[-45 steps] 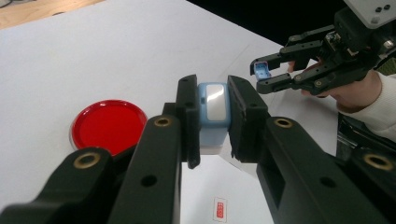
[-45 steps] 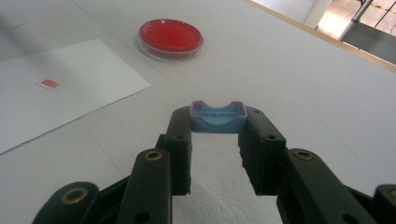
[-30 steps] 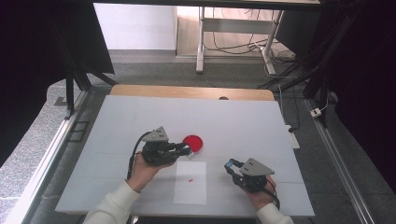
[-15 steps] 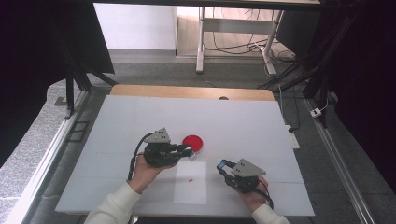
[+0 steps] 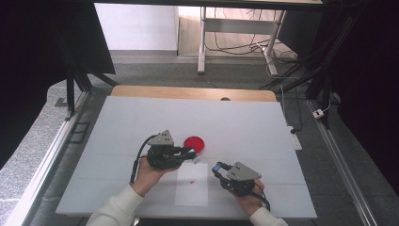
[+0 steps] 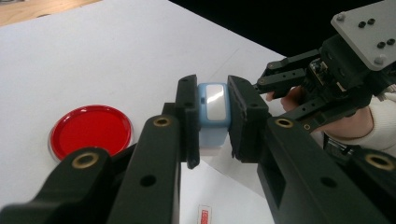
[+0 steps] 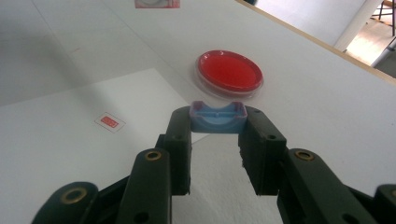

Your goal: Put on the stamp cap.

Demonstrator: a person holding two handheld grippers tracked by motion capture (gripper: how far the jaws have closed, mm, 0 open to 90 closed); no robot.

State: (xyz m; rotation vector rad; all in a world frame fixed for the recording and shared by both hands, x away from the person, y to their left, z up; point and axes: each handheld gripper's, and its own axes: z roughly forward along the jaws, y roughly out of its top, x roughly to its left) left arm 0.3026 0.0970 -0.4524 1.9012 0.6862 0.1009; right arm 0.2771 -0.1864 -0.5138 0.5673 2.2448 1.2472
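Left gripper [image 5: 190, 153] is clamping a small light-blue box [image 6: 212, 114] with a white top panel, box sitting upright between the jaw tips, pads pressing on both its sides. In the high view that gripper is hovering low over the table [image 5: 117, 127] just left of the red dish [image 5: 194, 143], jaw tips pointing right and ending close beside the dish.

Right gripper [image 5: 217, 168] is gripping a blue cap [image 7: 217, 116], a shallow open-faced piece with a curved cutout on its upper edge, pinched at the very jaw tips. It's sitting lower right on the table, jaws pointing left toward the white sheet [image 5: 193, 188].

Red dish is a round, flat, clear-rimmed one, lying flat on the table, apart from both grippers; in the right gripper view [image 7: 229, 71] it's lying just beyond the cap, in the left gripper view [image 6: 91, 130] left of the box.

White sheet is lying flat between the two hands, with a small red label [image 5: 192, 181] on it, near the middle. Label is also showing in the right gripper view [image 7: 109, 121], left of the jaws.

Box and cap are well apart, each in its own gripper, both clear of the table.
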